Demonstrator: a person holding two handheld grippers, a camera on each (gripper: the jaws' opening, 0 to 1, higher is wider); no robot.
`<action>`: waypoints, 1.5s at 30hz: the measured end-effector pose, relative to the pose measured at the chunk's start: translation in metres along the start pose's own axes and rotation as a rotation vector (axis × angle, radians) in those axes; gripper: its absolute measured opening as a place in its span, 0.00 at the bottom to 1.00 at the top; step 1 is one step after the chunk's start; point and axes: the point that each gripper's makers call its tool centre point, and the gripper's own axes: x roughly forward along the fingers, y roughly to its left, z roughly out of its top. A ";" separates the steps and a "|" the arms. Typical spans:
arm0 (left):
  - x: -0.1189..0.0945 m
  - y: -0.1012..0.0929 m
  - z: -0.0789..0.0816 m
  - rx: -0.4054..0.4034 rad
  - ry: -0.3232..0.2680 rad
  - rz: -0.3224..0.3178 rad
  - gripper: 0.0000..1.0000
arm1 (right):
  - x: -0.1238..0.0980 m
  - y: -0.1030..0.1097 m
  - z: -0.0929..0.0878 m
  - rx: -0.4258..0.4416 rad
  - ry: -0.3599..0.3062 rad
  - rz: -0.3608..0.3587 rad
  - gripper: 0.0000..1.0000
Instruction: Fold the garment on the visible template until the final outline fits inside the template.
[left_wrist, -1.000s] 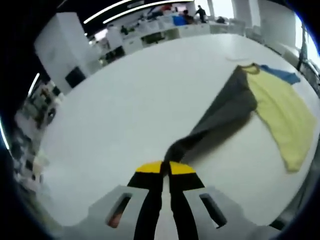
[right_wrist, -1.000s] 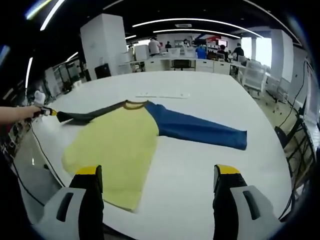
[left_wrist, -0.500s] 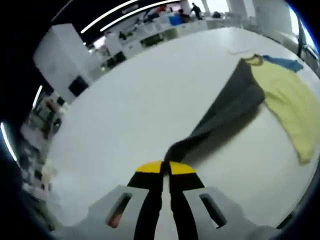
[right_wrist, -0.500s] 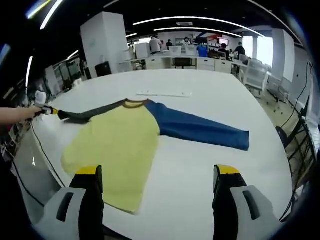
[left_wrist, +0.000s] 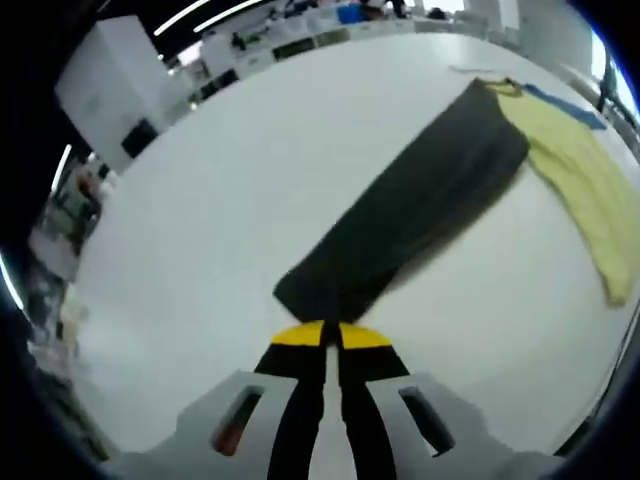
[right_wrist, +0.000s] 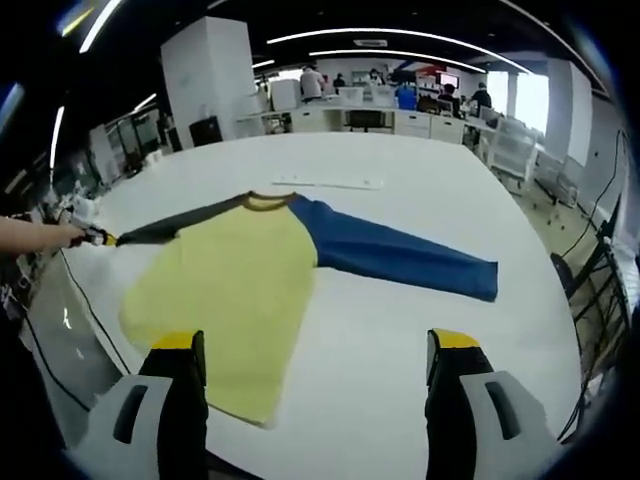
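Observation:
A long-sleeved shirt lies flat on the white table (right_wrist: 420, 160). It has a yellow body (right_wrist: 220, 300), a blue sleeve (right_wrist: 400, 255) and a dark grey sleeve (right_wrist: 180, 225). In the left gripper view the grey sleeve (left_wrist: 420, 195) stretches straight from the yellow body (left_wrist: 580, 170) down to my left gripper (left_wrist: 331, 338), which is shut on the cuff. The right gripper view shows the left gripper (right_wrist: 95, 237) at the sleeve's end, held by a hand (right_wrist: 30, 235). My right gripper (right_wrist: 315, 350) hangs open over the shirt's hem with nothing between its jaws.
A thin pale strip (right_wrist: 328, 183) lies on the table beyond the collar. The table's edge runs close along the left, where a cable (right_wrist: 85, 310) hangs. Desks, a white pillar (right_wrist: 205, 75) and people stand at the back of the room.
The left gripper has drawn the grey sleeve outward; it now lies straighter and flatter on the table. The right gripper has held still and open.

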 end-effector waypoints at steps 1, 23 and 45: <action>0.001 0.001 0.001 0.001 -0.001 0.001 0.00 | 0.000 0.000 0.000 -0.001 0.001 0.001 0.91; 0.011 0.003 -0.001 -0.031 -0.006 -0.032 0.00 | 0.010 0.003 0.002 0.001 0.014 0.009 0.91; -0.019 -0.031 -0.018 0.184 -0.116 -0.062 0.00 | 0.011 0.004 0.004 0.001 0.011 0.019 0.90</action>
